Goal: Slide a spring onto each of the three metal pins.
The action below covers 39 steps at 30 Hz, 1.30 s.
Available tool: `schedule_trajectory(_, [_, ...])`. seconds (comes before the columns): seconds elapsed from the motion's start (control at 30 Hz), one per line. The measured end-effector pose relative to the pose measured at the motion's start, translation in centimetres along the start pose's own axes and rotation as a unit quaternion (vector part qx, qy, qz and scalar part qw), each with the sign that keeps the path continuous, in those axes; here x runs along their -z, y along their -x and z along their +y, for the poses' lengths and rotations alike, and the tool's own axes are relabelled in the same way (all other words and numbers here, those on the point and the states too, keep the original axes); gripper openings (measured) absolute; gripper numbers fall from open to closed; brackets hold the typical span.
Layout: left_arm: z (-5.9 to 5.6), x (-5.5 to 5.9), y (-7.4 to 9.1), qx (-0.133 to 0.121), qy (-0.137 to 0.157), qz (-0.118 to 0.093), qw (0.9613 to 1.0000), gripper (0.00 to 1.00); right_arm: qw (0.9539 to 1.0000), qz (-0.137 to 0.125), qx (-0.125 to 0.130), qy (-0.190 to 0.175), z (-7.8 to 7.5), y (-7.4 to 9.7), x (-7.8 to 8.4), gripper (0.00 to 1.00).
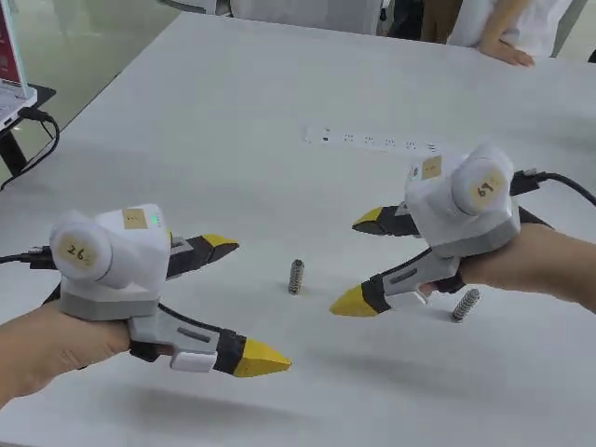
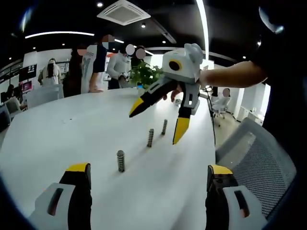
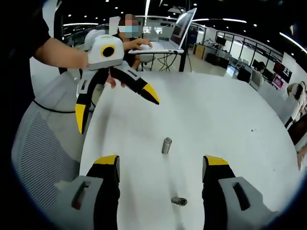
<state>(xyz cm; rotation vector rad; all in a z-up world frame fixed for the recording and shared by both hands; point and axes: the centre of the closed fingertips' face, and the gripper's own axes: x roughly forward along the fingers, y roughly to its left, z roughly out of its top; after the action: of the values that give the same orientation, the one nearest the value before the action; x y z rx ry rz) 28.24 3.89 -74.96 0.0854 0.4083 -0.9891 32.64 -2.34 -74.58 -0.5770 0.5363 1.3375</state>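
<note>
One spring stands upright on the white worktop, between your two tools. A second spring leans just beside your right hand-held gripper, under your hand. Your left gripper view shows a row of three springs. Both your right and left hand-held gripper are spread wide, holding nothing.

White power strip on table; laptop at table edge; mesh chair alongside; plant behind.
</note>
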Motion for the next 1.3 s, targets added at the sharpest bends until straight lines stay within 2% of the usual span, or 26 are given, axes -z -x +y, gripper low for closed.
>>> schedule_trajectory(0.13, [-0.1, -0.5, -0.4, -0.002, 0.0, -0.004, 1.0, 0.98, 0.9998, -0.014, 0.009, -0.011, 0.2, 1.1, 0.2, 0.76])
schedule_trajectory(0.27, [-0.5, -0.9, -1.0, -0.001, -0.002, -0.006, 1.0, 0.98, 0.9985, -0.044, 0.015, -0.03, 0.7, 2.4, 0.1, 0.8])
schedule_trajectory(0.4, [-0.8, -1.3, -1.3, 0.001, -0.004, -0.009, 0.9999, 0.98, 0.9967, -0.06, 0.026, -0.047, 0.9, 3.5, 0.7, 0.85])
schedule_trajectory(0.5, [-1.0, -1.6, -1.6, 0.003, -0.009, -0.01, 0.9999, 0.98, 0.9928, -0.094, 0.046, -0.058, 0.7, 4.8, 0.8, 0.93])
schedule_trajectory(0.6, [-1.1, -2.1, -1.7, 0.003, -0.011, -0.016, 0.9998, 0.98, 0.9885, -0.114, 0.06, -0.079, 0.4, 6.0, 1.5, 0.96])
schedule_trajectory(0.7, [-0.9, -2.3, -1.7, -0.001, -0.011, -0.019, 0.9998, 0.98, 0.987, -0.114, 0.067, -0.091, 0.4, 6.9, 2.6, 0.96])
schedule_trajectory(0.87, [-0.9, -2.5, -1.7, -0.003, -0.009, -0.022, 0.9997, 0.98, 0.9814, -0.125, 0.085, -0.119, 0.2, 8.2, 4.4, 0.99])
schedule_trajectory(0.97, [-0.8, -2.6, -1.5, -0.006, -0.008, -0.025, 0.9996, 0.98, 0.9806, -0.117, 0.09, -0.129, 0.5, 8.8, 5.9, 0.99])
schedule_trajectory(1.03, [-0.8, -2.5, -1.3, -0.007, -0.006, -0.025, 0.9997, 0.98, 0.9781, -0.112, 0.095, -0.147, 0.8, 9.3, 7.4, 0.99])
schedule_trajectory(1.13, [-0.9, -2.3, -1.2, -0.008, -0.004, -0.023, 0.9997, 0.98, 0.9763, -0.106, 0.103, -0.158, 1.0, 9.9, 8.7, 0.99])
schedule_trajectory(1.3, [-0.9, -1.8, -0.5, -0.013, 0.0, -0.023, 0.9997, 0.98, 0.9709, -0.1, 0.119, -0.182, 1.2, 11.4, 10.8, 0.99])
